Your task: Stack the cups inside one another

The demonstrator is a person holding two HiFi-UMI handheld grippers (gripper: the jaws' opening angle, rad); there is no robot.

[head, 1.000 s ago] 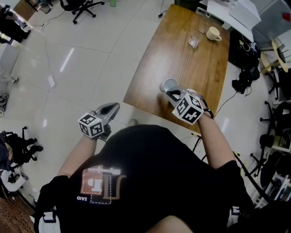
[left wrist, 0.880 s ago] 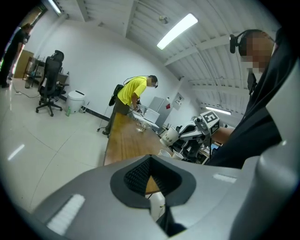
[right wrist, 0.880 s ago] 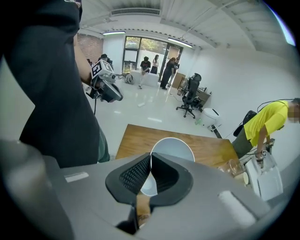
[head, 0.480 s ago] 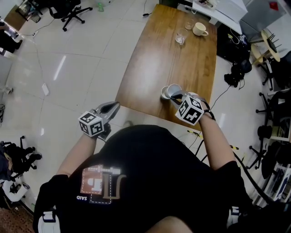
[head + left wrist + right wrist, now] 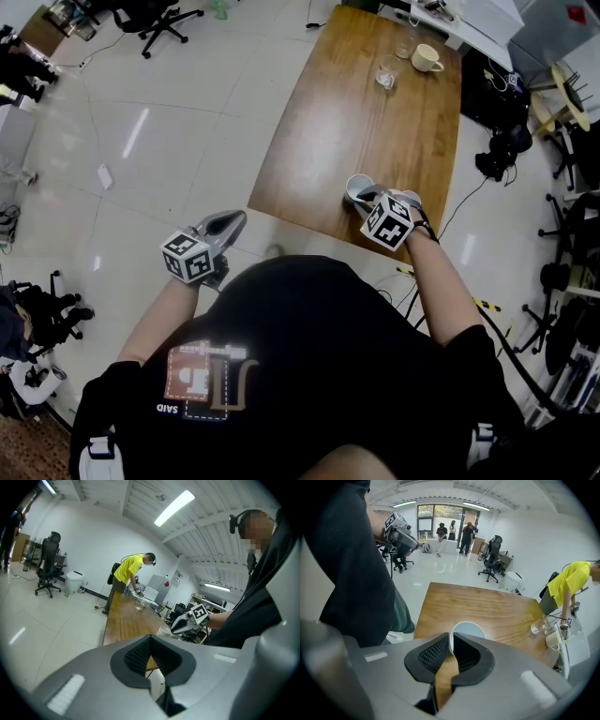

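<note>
Near the front edge of the wooden table (image 5: 356, 122), a white cup (image 5: 357, 188) stands with its mouth up. My right gripper (image 5: 371, 199) is shut on its rim, one jaw inside the cup (image 5: 467, 630) and one outside. Only one cup rim shows there, so I cannot tell whether another cup sits under it. The right gripper (image 5: 451, 652) view shows the wall pinched between the pads. My left gripper (image 5: 228, 223) hangs over the floor left of the table, shut on nothing. From the left gripper (image 5: 150, 657) view the cup (image 5: 164, 631) shows beside the table corner.
At the table's far end stand a glass cup (image 5: 386, 72), a smaller glass (image 5: 403, 49) and a cream mug (image 5: 427, 58). A person in a yellow shirt (image 5: 129, 571) leans over that end. Office chairs (image 5: 159, 14) and cables lie on the floor around.
Half a second ago two white cups showed side by side at the right gripper; now only one rim shows there. The left gripper has stayed still.
</note>
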